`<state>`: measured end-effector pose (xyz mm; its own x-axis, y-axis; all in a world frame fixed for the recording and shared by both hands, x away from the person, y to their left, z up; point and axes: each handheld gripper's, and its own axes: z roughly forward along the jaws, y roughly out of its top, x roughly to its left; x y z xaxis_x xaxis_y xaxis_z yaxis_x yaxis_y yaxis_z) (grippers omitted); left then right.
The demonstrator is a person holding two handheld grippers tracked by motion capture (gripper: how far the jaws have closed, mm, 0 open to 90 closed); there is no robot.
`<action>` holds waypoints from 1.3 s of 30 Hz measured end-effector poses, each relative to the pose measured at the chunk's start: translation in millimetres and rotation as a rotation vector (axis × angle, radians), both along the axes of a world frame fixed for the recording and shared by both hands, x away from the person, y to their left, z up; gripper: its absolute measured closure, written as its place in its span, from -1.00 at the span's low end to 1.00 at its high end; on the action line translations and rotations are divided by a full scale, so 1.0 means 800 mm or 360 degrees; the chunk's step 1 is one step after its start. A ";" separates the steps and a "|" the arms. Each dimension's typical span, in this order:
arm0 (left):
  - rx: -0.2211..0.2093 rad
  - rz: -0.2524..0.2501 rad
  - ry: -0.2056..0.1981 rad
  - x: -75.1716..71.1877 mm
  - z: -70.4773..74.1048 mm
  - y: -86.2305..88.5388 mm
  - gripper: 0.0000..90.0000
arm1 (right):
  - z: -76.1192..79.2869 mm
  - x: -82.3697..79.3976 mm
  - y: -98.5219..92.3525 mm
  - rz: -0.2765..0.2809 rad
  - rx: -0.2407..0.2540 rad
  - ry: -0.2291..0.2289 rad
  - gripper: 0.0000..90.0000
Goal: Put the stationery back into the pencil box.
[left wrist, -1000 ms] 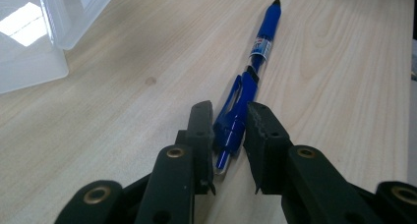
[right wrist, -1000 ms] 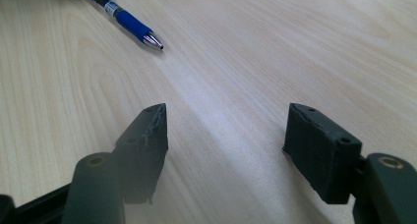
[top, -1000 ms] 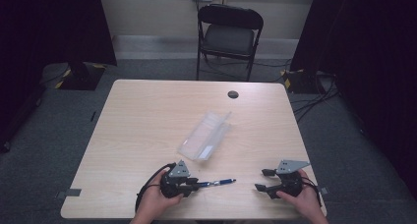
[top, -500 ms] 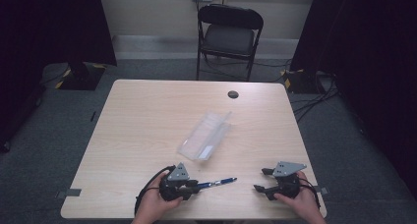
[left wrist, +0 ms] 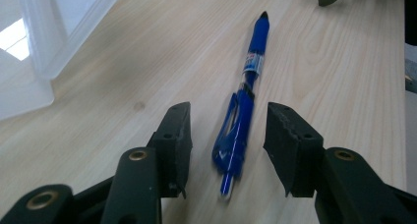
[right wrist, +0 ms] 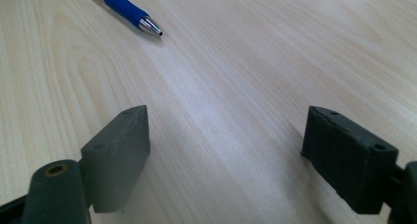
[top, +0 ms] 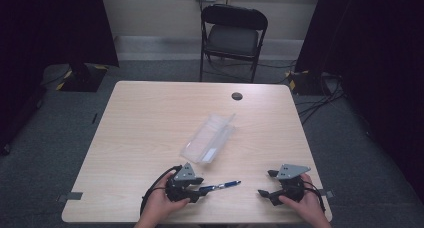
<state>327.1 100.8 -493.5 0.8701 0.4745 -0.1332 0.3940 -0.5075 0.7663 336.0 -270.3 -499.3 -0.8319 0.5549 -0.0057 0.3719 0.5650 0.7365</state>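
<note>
left tongs (left wrist: 228, 140) just opening, blue pen (left wrist: 242, 116) loose between; right tongs (right wrist: 226, 150) parted, empty (could roll across table (top: 150, 118)).

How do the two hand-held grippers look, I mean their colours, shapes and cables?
Both the left gripper and the right gripper are black, each topped by a grey three-cornered plate. A black cable loops from each. In the gripper views, the jaws end in blocky black pads with small screw holes, hinged on brass-coloured pins.

My left gripper (top: 202, 189) low near table's near edge, jaws just opening, apart; my right gripper (top: 264, 184) beside it, jaws just opening, wide.
</note>
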 end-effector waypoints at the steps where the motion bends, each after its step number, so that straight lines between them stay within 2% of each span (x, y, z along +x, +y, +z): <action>1: -0.0009 -0.0012 -0.0011 0.000 0.000 -0.003 0.18 | 0.000 0.000 0.000 0.0007 -0.0002 -0.0004 -0.63; 9: 0.0034 -0.0089 -0.0024 0.006 0.002 -0.028 0.21 | 0.000 0.000 0.000 0.0005 -0.0002 -0.0001 -0.64; 13: 0.0061 -0.0124 -0.0022 0.009 -0.001 -0.041 0.29 | 0.000 0.000 0.000 0.0004 -0.0001 -0.0001 -0.64; 16: 0.0034 -0.0119 -0.0031 0.009 -0.004 -0.046 0.34 | 0.000 0.000 0.000 0.0003 -0.0001 -0.0001 -0.64; 18: 0.0029 -0.0109 -0.0052 0.008 -0.005 -0.047 0.55 | 0.000 0.000 0.000 0.0004 -0.0001 0.0000 -0.64; 19: 0.0044 -0.0092 -0.0029 0.007 -0.004 -0.046 0.69 | 0.000 0.000 0.000 0.0004 -0.0001 0.0000 -0.64; 21: 0.0047 -0.0079 0.0032 0.006 -0.001 -0.048 0.73 | 0.000 0.000 0.000 0.0004 -0.0001 0.0000 -0.64; 23: 0.0068 -0.0051 0.0033 0.003 0.002 -0.050 0.78 | 0.000 0.000 0.000 0.0004 -0.0001 0.0000 -0.64; 25: 0.0085 -0.0037 0.0052 0.002 0.005 -0.047 0.78 | 0.000 0.000 0.000 0.0004 -0.0001 -0.0001 -0.64; 26: 0.0060 -0.0022 0.0053 0.001 0.004 -0.045 0.78 | 0.000 0.000 0.000 0.0003 0.0000 0.0000 -0.64; 27: 0.0075 -0.0005 0.0047 0.001 0.006 -0.041 0.78 | 0.000 0.000 0.000 0.0004 0.0000 0.0000 -0.64; 30: 0.0032 0.0030 0.0054 -0.001 0.010 -0.027 0.78 | 0.000 0.000 0.000 0.0004 0.0000 0.0000 -0.64; 39: 0.0025 0.0099 0.0086 -0.011 0.013 0.012 0.78 | 0.000 0.000 0.000 0.0003 0.0002 0.0002 -0.64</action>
